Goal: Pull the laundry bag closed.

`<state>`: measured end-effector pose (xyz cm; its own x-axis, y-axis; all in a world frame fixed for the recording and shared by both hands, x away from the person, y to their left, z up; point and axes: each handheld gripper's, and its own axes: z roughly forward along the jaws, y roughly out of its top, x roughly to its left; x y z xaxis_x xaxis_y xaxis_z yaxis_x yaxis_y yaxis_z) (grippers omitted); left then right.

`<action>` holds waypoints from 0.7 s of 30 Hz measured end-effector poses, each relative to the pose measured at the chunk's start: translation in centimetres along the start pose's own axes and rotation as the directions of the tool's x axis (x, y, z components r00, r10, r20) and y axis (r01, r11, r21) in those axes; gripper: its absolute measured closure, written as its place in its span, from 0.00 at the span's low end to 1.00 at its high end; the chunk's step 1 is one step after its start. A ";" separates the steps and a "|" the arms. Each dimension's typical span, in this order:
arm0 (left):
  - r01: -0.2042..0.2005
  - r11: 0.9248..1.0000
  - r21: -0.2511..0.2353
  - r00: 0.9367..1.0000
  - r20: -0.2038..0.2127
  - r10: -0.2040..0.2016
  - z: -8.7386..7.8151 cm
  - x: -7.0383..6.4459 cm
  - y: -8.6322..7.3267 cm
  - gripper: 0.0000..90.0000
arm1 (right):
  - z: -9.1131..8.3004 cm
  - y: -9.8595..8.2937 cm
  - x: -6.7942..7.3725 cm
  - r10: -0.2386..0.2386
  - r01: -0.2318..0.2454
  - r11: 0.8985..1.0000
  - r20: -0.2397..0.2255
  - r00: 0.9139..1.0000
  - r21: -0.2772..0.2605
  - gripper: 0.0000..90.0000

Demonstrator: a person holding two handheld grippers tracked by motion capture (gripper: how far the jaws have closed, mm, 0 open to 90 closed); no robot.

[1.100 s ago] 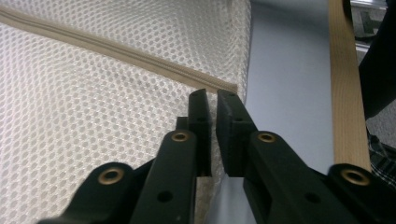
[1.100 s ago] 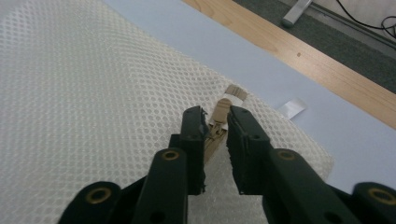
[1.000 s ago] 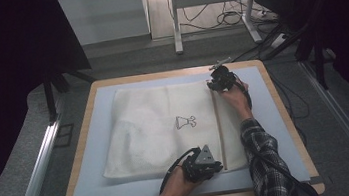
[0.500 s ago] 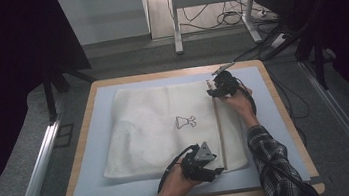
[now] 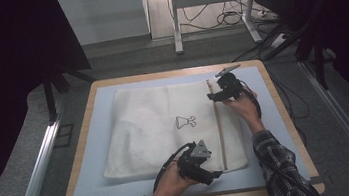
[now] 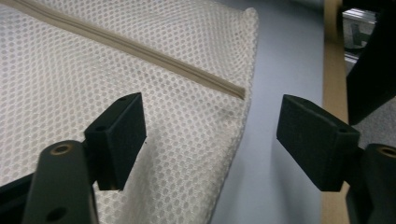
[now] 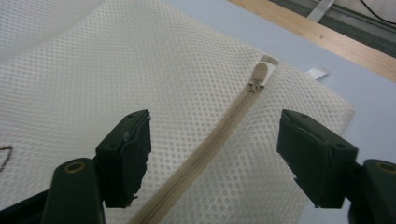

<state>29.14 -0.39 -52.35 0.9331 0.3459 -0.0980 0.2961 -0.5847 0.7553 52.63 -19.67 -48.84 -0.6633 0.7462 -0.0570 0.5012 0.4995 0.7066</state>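
From above, the room around me is nearly black; light falls mainly on the table and on the pale floor beyond it. That view is soft and a little grainy. Between my left gripper jaws, the mesh bag is sharp up close and blurs farther ahead. Ahead of my right gripper, the weave is evenly lit, without glare, softening toward the upper left corner.
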 end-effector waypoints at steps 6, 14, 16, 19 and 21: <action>-0.011 1.000 0.009 1.000 -0.027 0.011 -0.8 0.0 -0.3 0.20 | -0.6 -0.3 1.0 -0.009 0.009 1.000 -0.031 0.999 0.004 0.22; -0.011 1.000 0.019 0.999 -0.050 0.012 -1.9 0.3 -0.6 0.11 | -2.0 -1.0 2.0 -0.003 0.003 1.000 -0.065 0.998 0.005 0.12; -0.014 1.000 0.024 0.998 -0.056 0.016 -2.1 0.3 -0.7 0.10 | -2.1 -1.0 2.1 0.000 0.001 1.000 -0.073 0.997 0.004 0.11; -0.005 1.000 0.020 0.998 -0.062 0.006 -2.2 0.4 -0.9 0.09 | -2.5 -1.1 2.4 0.005 -0.005 1.000 -0.082 0.997 0.005 0.08; -0.010 1.000 0.029 0.997 -0.070 0.012 -2.4 0.5 -1.0 0.09 | -2.7 -1.2 2.6 0.011 -0.011 1.000 -0.091 0.996 0.006 0.06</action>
<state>28.86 2.11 -51.60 0.9202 0.3891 -0.0434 0.2924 -0.6093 0.7370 48.80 -19.47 -47.94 -0.7056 0.7085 0.0157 0.5116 0.4939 0.7031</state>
